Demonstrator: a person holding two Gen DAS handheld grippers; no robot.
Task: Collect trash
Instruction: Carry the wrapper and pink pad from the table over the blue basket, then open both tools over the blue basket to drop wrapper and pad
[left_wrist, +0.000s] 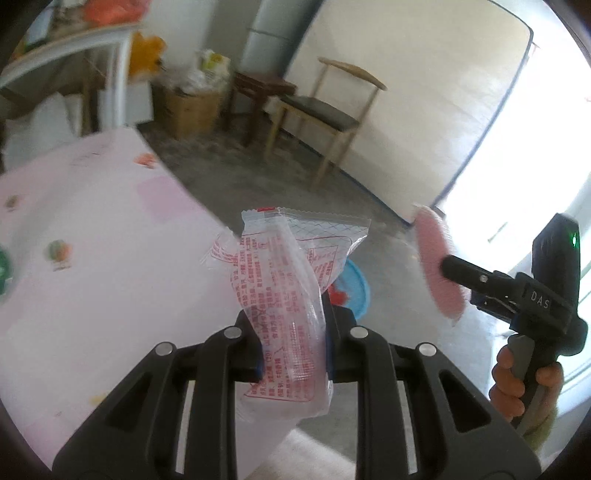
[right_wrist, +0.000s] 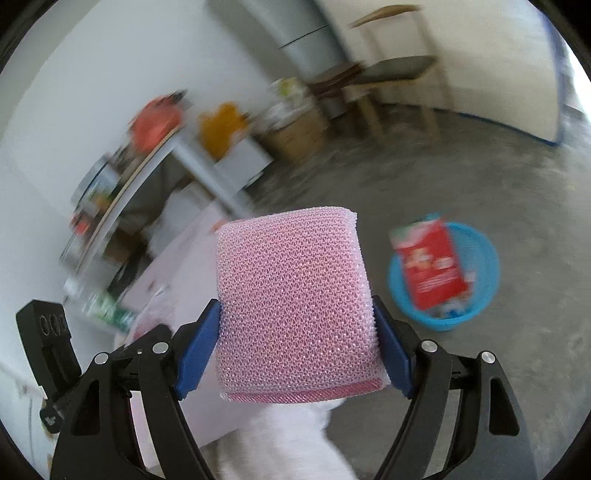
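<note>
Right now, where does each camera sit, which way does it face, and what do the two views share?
Left wrist: on the left gripper, facing across the table edge to the floor; its jaws pinch a wrapper; the person's right hand and right gripper show.
Right wrist: on the right gripper, facing the floor and basket; jaws squeeze a pink sponge.
Shared: sponge, basket, table, chair.

A lived-in home room: fridge (left_wrist: 264, 40), wooden chair (left_wrist: 325, 110), cluttered shelf (right_wrist: 122, 192), bare concrete floor (right_wrist: 480, 173)
</note>
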